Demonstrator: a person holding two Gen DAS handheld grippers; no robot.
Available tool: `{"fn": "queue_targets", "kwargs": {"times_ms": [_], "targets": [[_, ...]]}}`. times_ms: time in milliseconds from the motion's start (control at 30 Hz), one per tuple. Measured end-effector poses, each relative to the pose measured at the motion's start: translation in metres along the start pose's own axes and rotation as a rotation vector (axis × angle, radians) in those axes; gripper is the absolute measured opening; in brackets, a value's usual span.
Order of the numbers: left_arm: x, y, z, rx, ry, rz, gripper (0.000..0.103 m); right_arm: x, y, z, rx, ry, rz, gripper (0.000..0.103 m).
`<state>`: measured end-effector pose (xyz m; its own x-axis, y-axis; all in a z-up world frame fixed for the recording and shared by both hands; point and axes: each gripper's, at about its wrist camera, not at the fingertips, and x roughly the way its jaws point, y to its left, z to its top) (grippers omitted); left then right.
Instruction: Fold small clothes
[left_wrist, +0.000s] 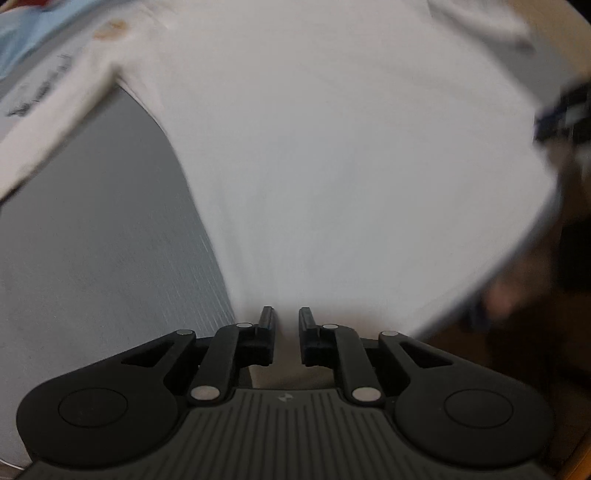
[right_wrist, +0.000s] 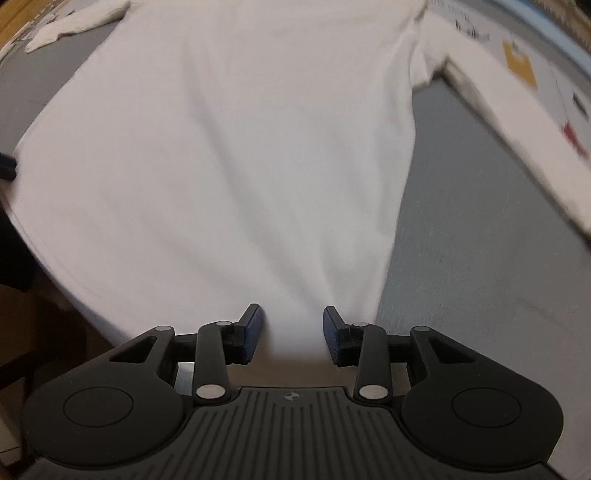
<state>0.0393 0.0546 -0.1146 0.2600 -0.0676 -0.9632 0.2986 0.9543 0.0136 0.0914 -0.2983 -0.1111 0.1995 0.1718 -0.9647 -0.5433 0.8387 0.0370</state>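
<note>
White shirt (left_wrist: 332, 147) spread flat on grey table (left_wrist: 92, 258), hem nearest both cameras, hem edge reaching over table's near edge. Long sleeve (left_wrist: 48, 110) angles out to side. Left gripper (left_wrist: 286, 325) at hem: jaws narrowly apart, white fabric running into gap; firm grip not confirmable. Right gripper (right_wrist: 291, 325) at hem too: jaws wider apart, cloth between blue pads (right_wrist: 253, 332), not pinched. Frames motion-blurred.

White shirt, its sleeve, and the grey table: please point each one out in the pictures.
white shirt (right_wrist: 229, 147): right wrist view, middle of the body cloth.
sleeve (left_wrist: 55, 122): left wrist view, along the stretched-out arm.
grey table (left_wrist: 110, 240): left wrist view, bare surface beside the shirt.
</note>
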Motion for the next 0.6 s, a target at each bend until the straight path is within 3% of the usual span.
{"fn": "queue_targets", "kwargs": {"times_ms": [100,200,367,467,600], "targets": [[-0.023,0.016,0.01,-0.076,-0.154,0.051,0.034,-0.035,-0.008,0.012,0.074,-0.222,0.029,0.039],[-0.046,0.028,0.024,-0.163,-0.305,0.09,0.041,-0.064,-0.015,0.026,0.177,-0.424,0.006,0.044],[-0.076,0.052,0.051,-0.213,-0.515,0.124,0.05,-0.088,-0.026,0.058,0.283,-0.615,-0.037,0.048],[-0.09,0.078,0.065,-0.258,-0.573,0.137,0.05,-0.086,-0.027,0.087,0.298,-0.688,-0.047,0.049],[-0.08,0.133,0.073,-0.342,-0.56,0.186,0.05,-0.085,-0.028,0.114,0.337,-0.736,-0.056,0.053]]}}
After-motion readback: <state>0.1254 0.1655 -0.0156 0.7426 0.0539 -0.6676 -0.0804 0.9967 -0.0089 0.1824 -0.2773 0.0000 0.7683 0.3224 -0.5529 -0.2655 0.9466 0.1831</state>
